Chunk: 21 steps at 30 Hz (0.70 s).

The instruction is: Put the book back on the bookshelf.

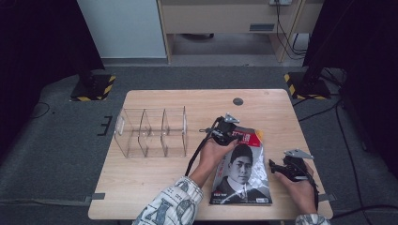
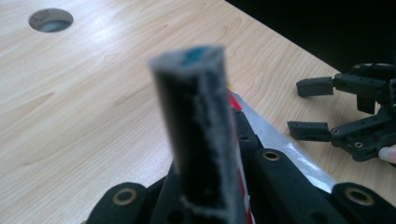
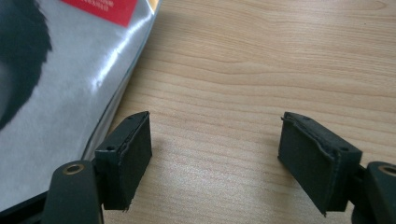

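Right gripper (image 1: 274, 167) resting at 4 o'clock on the worktop (image 1: 155, 178), jaws spread wide over bare wood, nothing between them, just beside the magazine's right edge. Left gripper (image 1: 233, 131) clamped on the magazine (image 1: 244, 173) at its far top edge, near 1 o'clock from the worktop's middle, that edge raised off the wood while the near end lies flat. Judged as early: grasp made, lift barely begun, carrying and placing left, perhaps into the clear divided organizer (image 1: 150, 133) standing empty at 10 o'clock. Glossy cover, silvery grey with a portrait, red title block at the top, thin and floppy, likely to sag when lifted by one edge.
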Each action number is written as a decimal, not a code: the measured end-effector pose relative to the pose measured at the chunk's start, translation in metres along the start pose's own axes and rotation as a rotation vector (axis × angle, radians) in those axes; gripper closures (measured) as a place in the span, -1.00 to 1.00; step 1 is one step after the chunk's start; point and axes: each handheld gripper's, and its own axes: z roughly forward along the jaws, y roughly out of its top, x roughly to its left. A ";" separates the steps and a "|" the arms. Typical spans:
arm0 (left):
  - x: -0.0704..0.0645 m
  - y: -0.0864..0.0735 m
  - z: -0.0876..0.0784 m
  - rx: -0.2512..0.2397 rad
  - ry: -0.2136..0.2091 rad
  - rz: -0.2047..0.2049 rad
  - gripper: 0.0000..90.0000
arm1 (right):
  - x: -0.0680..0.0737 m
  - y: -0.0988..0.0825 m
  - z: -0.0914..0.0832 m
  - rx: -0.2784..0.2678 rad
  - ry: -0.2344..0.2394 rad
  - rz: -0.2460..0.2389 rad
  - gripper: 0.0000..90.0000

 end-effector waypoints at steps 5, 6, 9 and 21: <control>-0.001 0.003 -0.008 -0.036 -0.007 -0.006 0.92 | 0.003 0.000 0.000 0.009 0.009 -0.011 -0.50; -0.001 0.004 -0.011 -0.046 -0.007 0.001 0.92 | 0.003 0.000 0.000 0.008 0.008 -0.012 -0.52; -0.002 0.006 -0.019 -0.069 -0.008 0.006 0.92 | 0.004 0.000 0.001 0.012 0.012 -0.016 -0.57; -0.006 0.021 -0.050 -0.130 -0.011 0.020 0.92 | 0.005 0.002 0.003 0.018 0.017 -0.013 -0.64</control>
